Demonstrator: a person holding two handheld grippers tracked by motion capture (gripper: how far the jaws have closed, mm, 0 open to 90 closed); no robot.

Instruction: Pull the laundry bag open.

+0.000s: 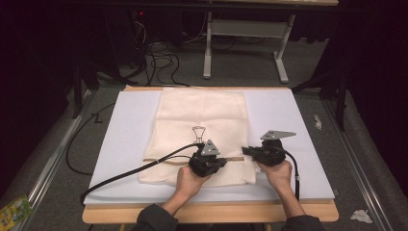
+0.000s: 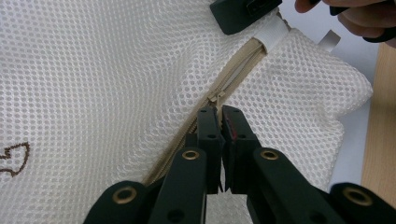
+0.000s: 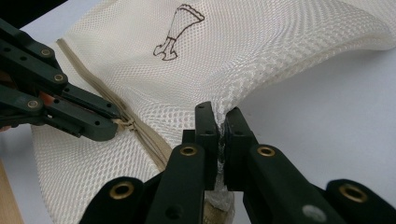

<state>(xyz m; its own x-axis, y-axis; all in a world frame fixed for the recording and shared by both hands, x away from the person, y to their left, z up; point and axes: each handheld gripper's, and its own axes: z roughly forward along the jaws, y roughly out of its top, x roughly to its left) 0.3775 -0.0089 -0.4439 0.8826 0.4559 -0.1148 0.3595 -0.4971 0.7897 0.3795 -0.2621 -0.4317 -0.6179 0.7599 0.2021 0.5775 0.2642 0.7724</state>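
Plainly, both grippers are working the zip of a cream mesh laundry bag [image 1: 202, 120] that lies flat on the white pad [image 1: 125, 130] covering the table. Nearest, in the left gripper view, the left gripper [image 2: 218, 112] has its jaws pressed together on the small zipper pull [image 2: 215, 98], which sits right at their tips; gripping that tab is what would let the slider be drawn along the beige zipper tape [image 2: 238, 74], which runs on ahead of the jaws toward the bag's corner. In the right gripper view, the right gripper [image 3: 221, 119] has its jaws clamped on a pinch of mesh at the bag's edge, and the fabric bunches up and rises just beyond the tips. That hold seems meant to anchor the bag and keep the zip line taut, so the slider can travel rather than drag the whole bag with it. Off to the side of those jaws the left gripper's tips meet the zip. Farther beyond, past the raised fold, a brown embroidered motif [image 3: 177, 32] marks the bag's flat middle, resting slack on the pad.
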